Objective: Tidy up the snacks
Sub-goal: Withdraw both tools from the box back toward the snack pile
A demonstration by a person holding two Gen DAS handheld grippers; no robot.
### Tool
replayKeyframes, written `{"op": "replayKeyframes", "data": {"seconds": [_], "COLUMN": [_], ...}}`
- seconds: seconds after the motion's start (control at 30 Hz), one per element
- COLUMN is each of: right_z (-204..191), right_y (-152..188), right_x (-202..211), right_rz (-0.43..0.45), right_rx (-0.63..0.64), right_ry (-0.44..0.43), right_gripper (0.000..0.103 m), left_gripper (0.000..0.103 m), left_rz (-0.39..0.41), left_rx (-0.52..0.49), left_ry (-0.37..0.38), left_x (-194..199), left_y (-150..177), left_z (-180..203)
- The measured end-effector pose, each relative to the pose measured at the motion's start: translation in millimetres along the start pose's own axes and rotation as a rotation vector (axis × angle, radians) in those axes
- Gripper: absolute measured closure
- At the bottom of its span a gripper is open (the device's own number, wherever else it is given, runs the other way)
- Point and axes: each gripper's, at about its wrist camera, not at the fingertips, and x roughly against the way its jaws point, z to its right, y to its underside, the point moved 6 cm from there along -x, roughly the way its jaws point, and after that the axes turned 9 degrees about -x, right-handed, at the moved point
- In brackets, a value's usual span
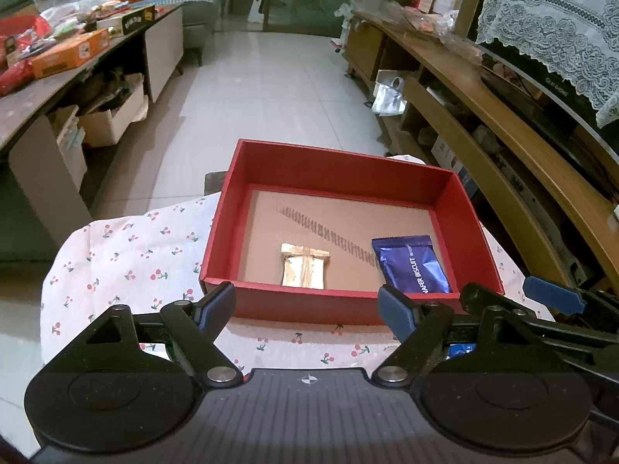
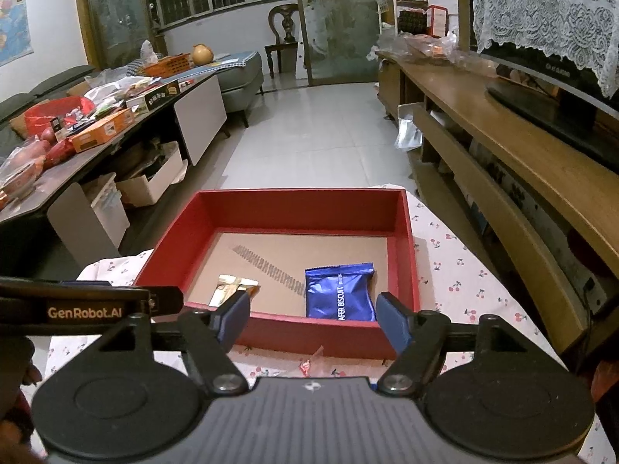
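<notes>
Both the left gripper (image 1: 307,307) and the right gripper (image 2: 313,319) are hovering wide open and holding nothing just before the red box (image 1: 470,208), where a gold packet (image 1: 305,266) and blue packet (image 1: 412,265) are lying side by side, apart.

red box (image 2: 410,266) open on top with walls all round, far half of its cardboard floor bare, gold packet (image 2: 232,290) and blue wafer packet (image 2: 340,295) filling the near part (side by side, slightly apart), small wrapper (image 2: 311,361) on the cherry cloth (image 2: 464,290) just outside the near wall
</notes>
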Motion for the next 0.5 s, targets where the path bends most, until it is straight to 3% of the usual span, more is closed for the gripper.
{"op": "replayKeyframes", "data": {"seconds": [0.5], "right_z": [-15], "right_y": [21], "right_x": [11], "right_rz": [-0.047], "right_rx": [0.044], "right_ry": [-0.035], "right_gripper": [0.016], "left_gripper": [0.015], "left_rz": [-0.018], "left_rx": [0.003], "left_ry": [-0.006], "left_x": [15], "left_y": [24], "left_z": [-13]}}
